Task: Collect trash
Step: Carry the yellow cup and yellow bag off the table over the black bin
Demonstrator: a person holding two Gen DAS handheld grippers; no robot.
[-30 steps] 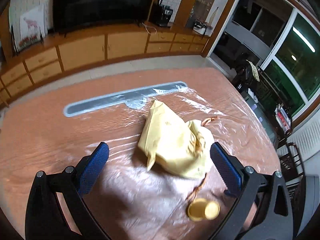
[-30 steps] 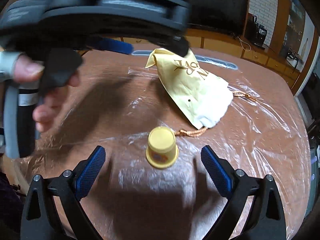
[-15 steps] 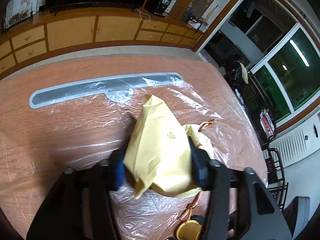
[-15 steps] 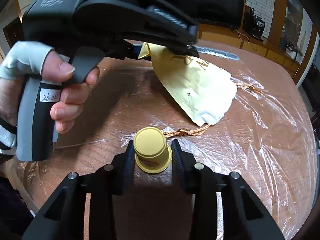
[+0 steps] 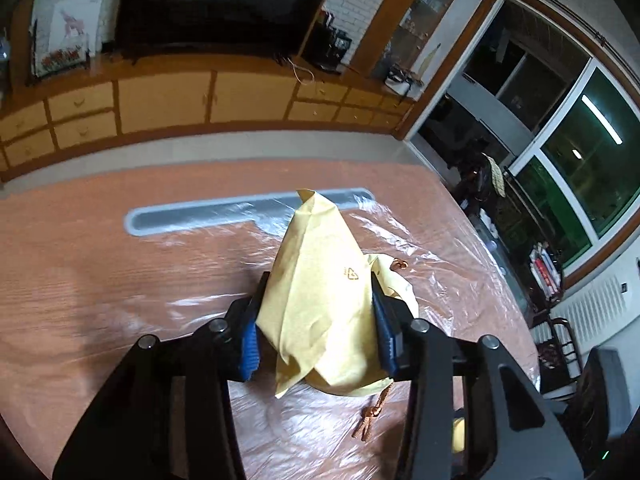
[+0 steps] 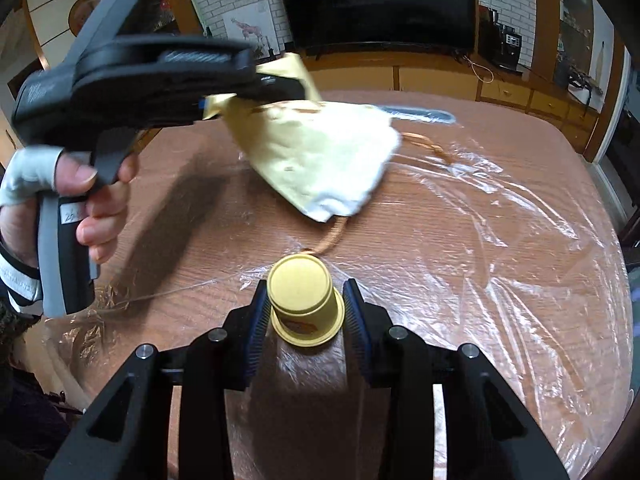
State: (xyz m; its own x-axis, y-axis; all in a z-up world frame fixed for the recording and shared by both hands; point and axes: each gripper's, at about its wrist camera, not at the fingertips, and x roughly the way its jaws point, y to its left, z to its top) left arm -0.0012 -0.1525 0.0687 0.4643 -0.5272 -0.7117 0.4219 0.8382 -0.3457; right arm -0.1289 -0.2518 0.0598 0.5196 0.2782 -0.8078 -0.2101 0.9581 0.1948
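A yellow paper bag [image 5: 320, 292] with an orange cord handle [image 5: 370, 416] is clamped between the blue pads of my left gripper [image 5: 316, 332] and lifted off the table. It also shows in the right wrist view [image 6: 320, 156], hanging from the left gripper [image 6: 256, 80], its open end low over the table. An upside-down yellow paper cup [image 6: 304, 300] sits between the pads of my right gripper [image 6: 305, 316], which is shut on it just above the table.
The round wooden table [image 6: 460, 248] is covered with crinkled clear plastic film [image 6: 500, 280]. A grey strip [image 5: 192, 214] lies across its far side. Cabinets [image 5: 168, 100] line the far wall; chairs [image 5: 560, 344] stand at the right.
The left gripper closed on the bag and lifted it off the table. The right gripper closed on the cup and raised it slightly.
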